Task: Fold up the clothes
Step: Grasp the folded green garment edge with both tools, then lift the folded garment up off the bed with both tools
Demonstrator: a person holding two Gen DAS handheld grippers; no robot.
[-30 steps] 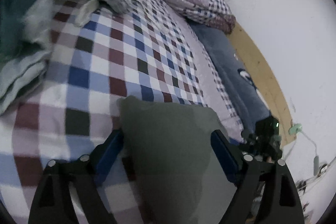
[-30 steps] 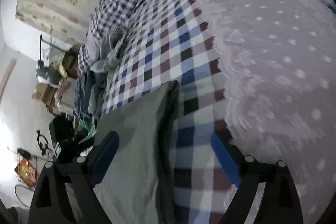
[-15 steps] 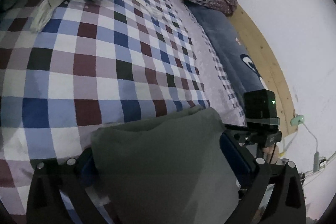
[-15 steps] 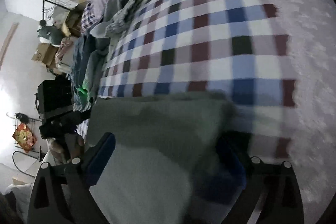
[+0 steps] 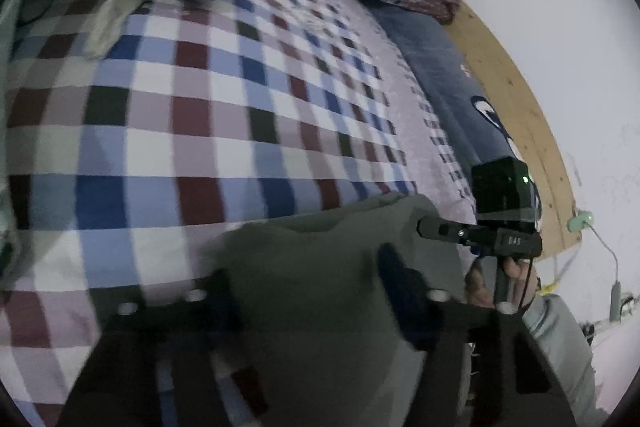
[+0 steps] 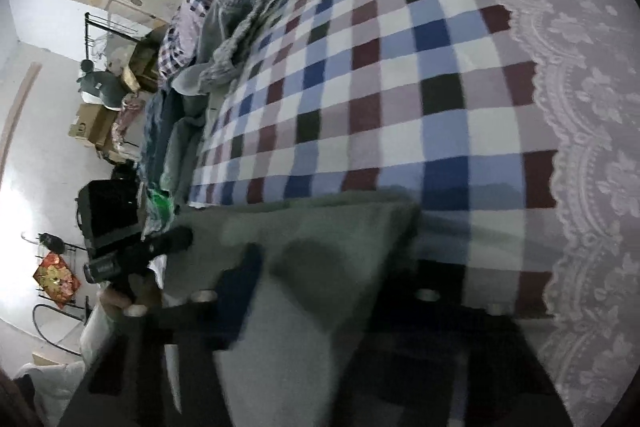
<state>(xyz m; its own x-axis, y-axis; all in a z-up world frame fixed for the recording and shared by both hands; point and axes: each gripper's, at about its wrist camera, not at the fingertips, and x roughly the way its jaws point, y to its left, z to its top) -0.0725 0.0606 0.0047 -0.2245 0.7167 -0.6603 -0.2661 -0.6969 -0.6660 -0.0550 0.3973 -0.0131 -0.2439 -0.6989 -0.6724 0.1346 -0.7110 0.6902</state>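
Crosswise, grey garment (image 5: 320, 267) spanning both tools, left tool (image 5: 308, 291) and right tool (image 6: 332, 279) clamped on it

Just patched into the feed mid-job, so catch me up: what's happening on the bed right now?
A person is folding a grey-green garment on the checked bedspread, with a handheld tool in each hand. The garment lies between the fingers of both the left tool and the right tool, but blur hides whether either is clamped. More clothes sit in a pile at the bed's far end, not yet folded.
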